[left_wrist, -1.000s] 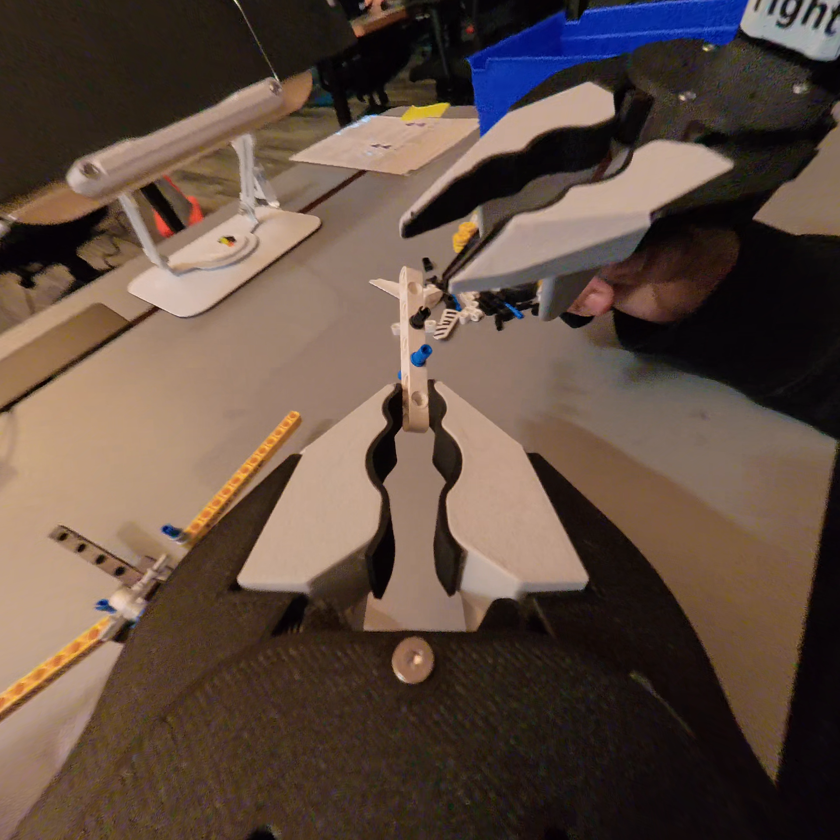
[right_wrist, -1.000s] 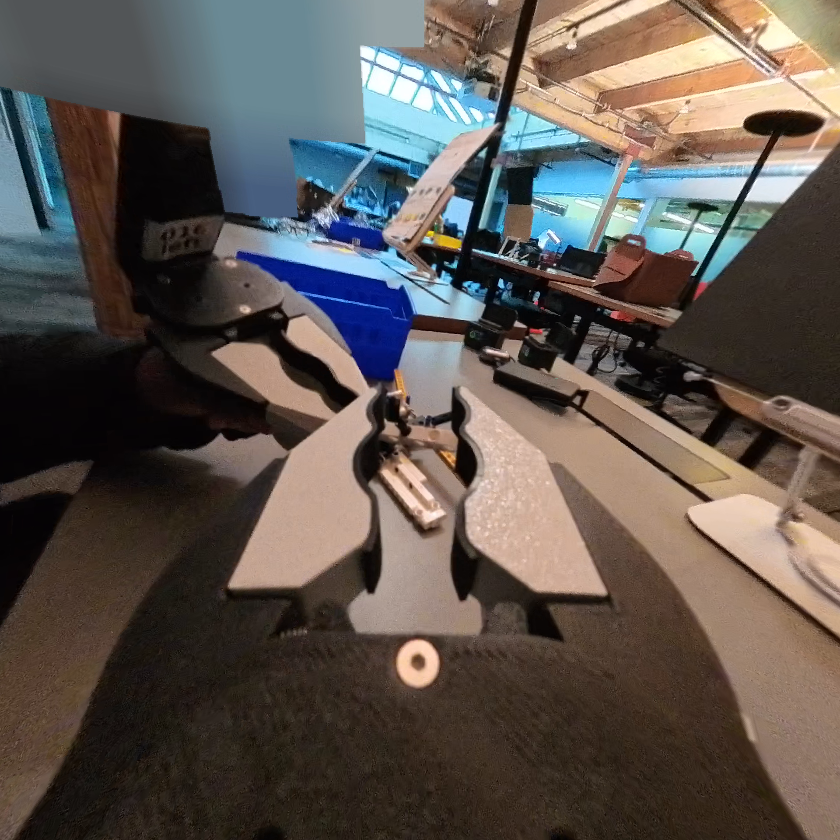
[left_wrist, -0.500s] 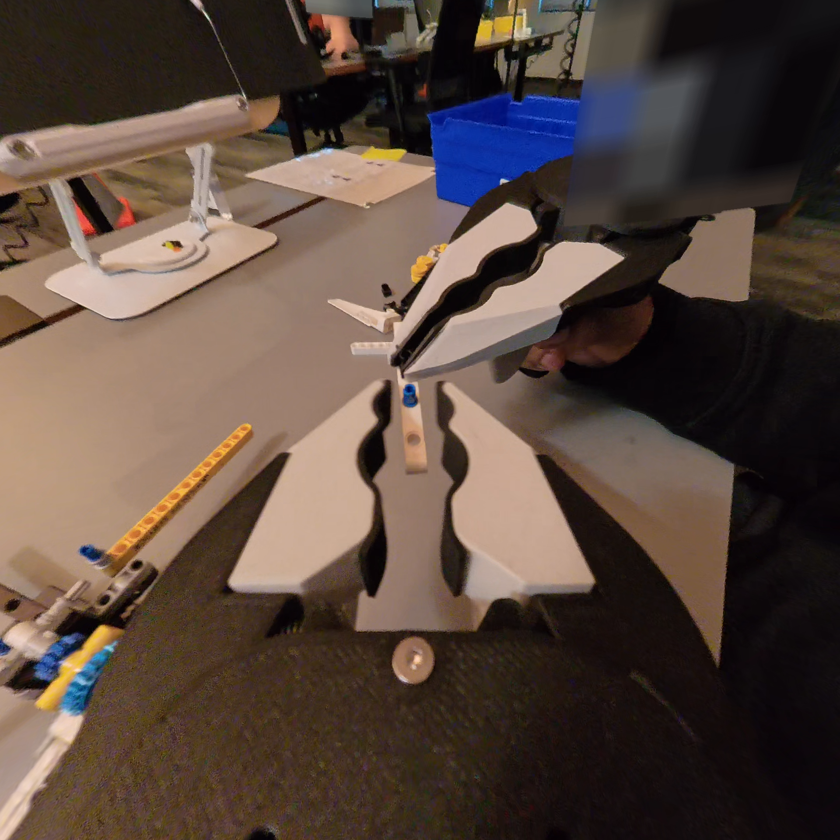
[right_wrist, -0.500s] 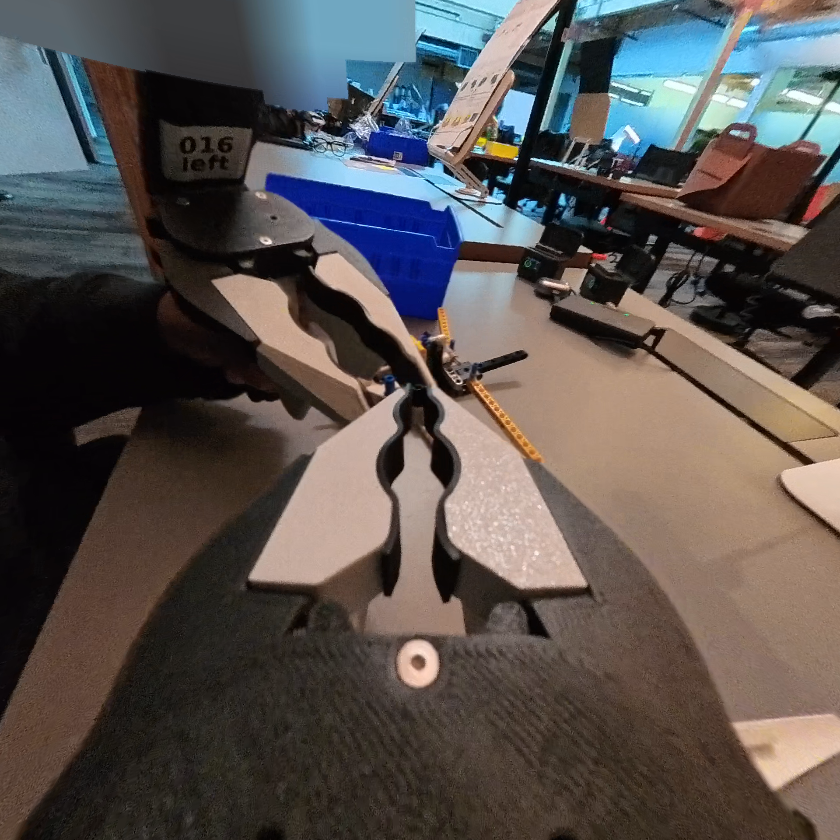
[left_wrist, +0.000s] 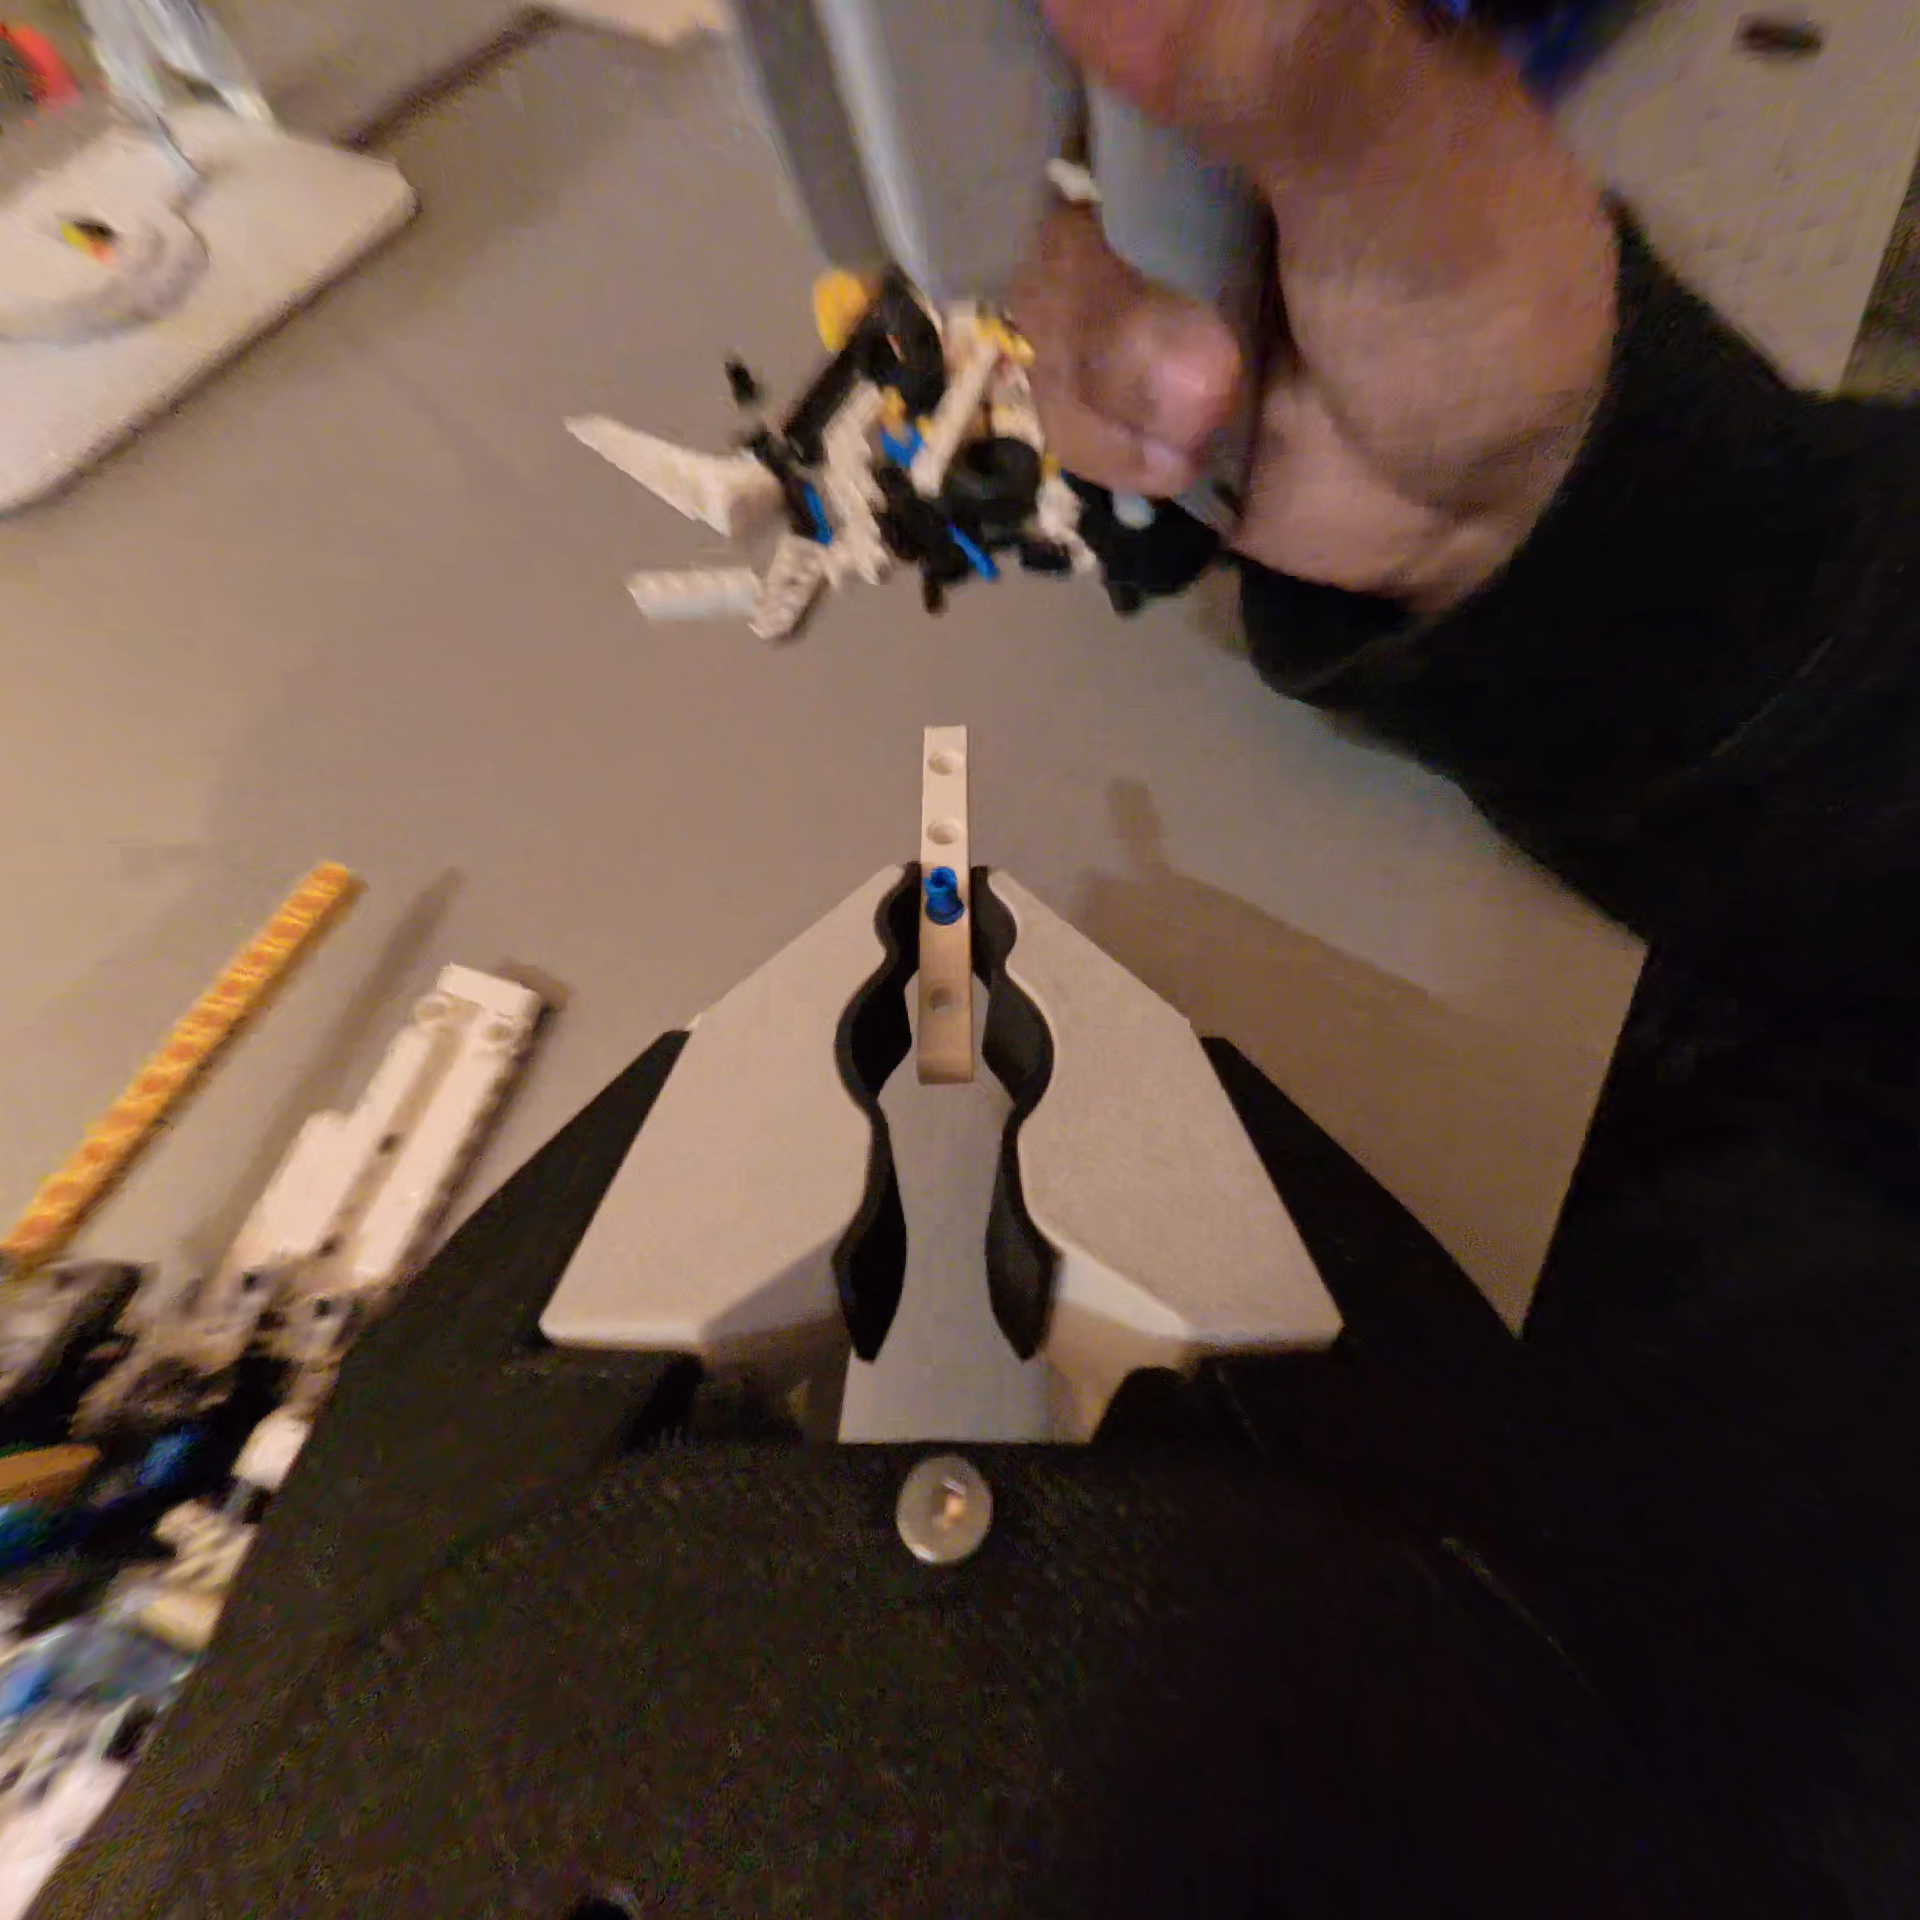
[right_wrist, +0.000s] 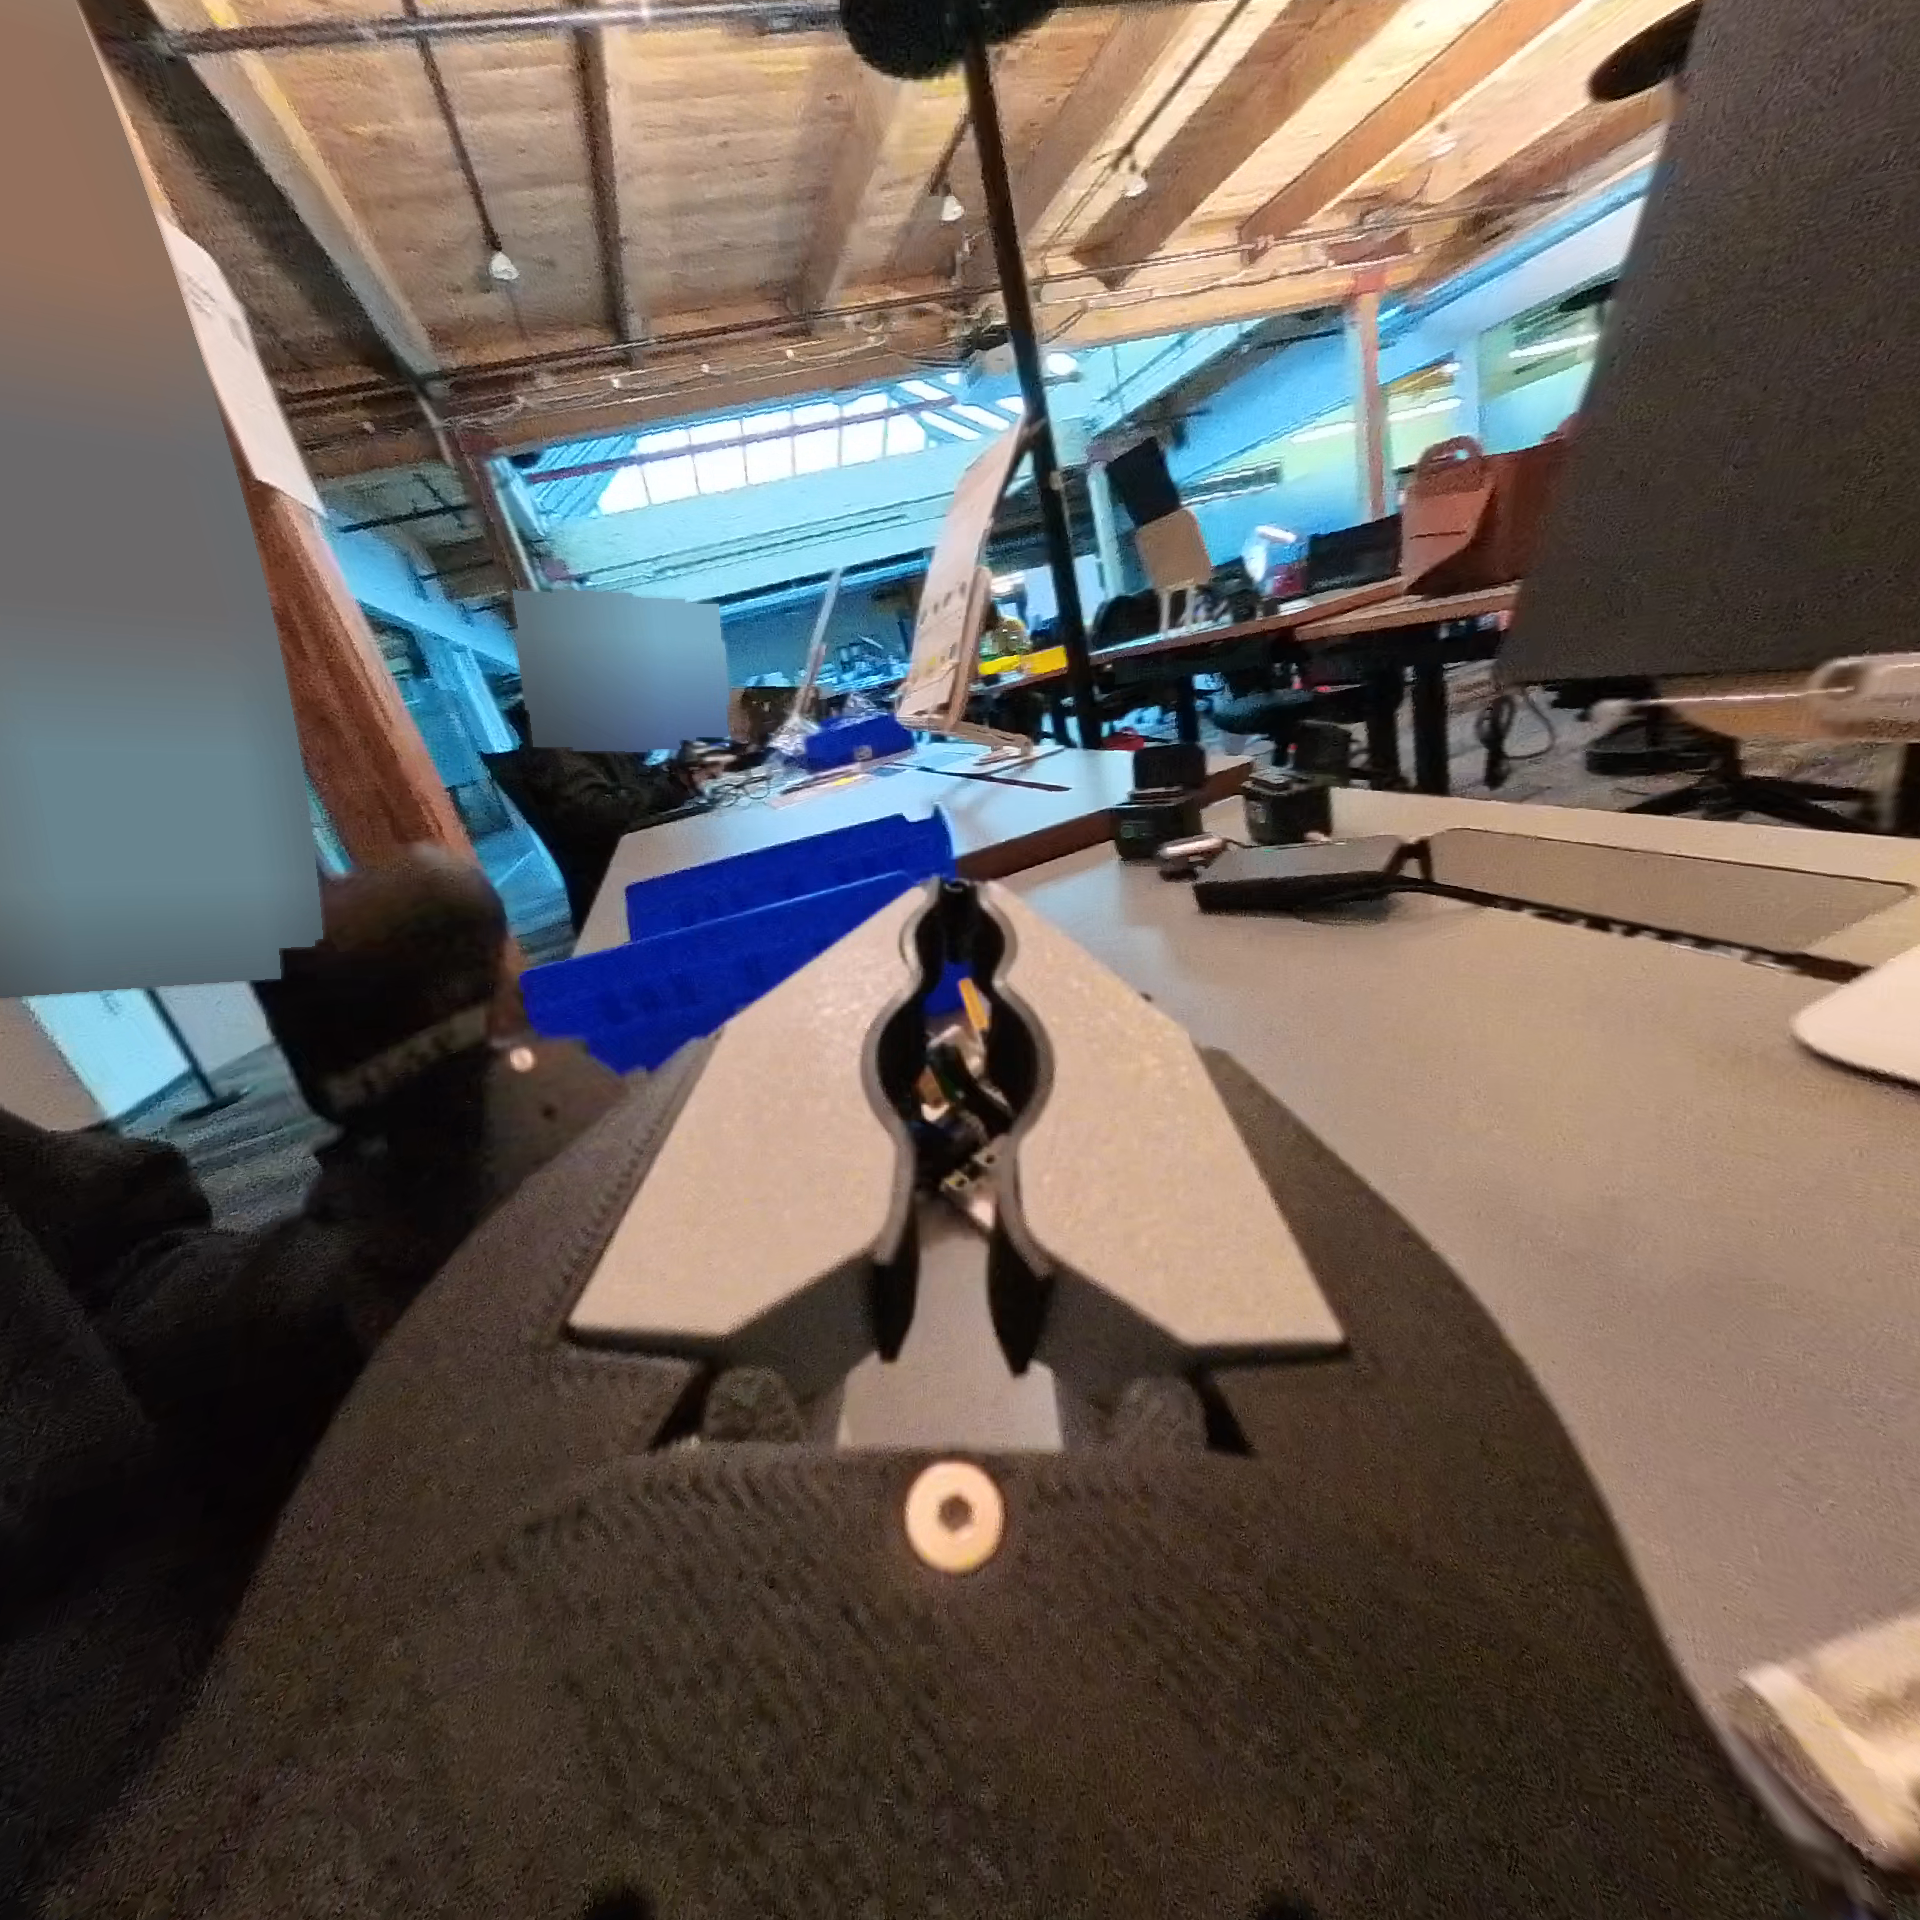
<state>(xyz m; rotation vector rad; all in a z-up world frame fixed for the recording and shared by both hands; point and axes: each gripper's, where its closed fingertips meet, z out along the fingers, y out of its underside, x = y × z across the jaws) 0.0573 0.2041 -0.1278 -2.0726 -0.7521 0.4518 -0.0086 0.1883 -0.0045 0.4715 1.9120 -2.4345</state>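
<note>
A: What has the left tool (left_wrist: 943, 904) got?

B: It is clamped on a thin white beam with holes (left_wrist: 944, 831), a blue pin (left_wrist: 941, 896) stuck through it right at the tips. The beam stands upright, its top poking out past the fingers (left_wrist: 790, 1039), above the grey worktop (left_wrist: 468, 675).

A: And the right tool (right_wrist: 954, 904)?

B: Closed on a small white, black and blue brick model (left_wrist: 883, 457), held in the air just above and beyond the beam, apart from it. A hand (left_wrist: 1299, 343) grips that tool close by.

A: What could go wrong?

B: I'd judge the beam is held only by its narrow edges, so a sideways knock from the model could twist it loose. The model hangs from a small part too and might swing or shed pieces.

A: Room to move?

B: Bare worktop lies ahead and to the right. On the left lie a yellow strip (left_wrist: 187, 1049), a white block (left_wrist: 416, 1122) and a blurred heap of parts (left_wrist: 104, 1455); a white stand base (left_wrist: 156, 291) sits farther off.
</note>
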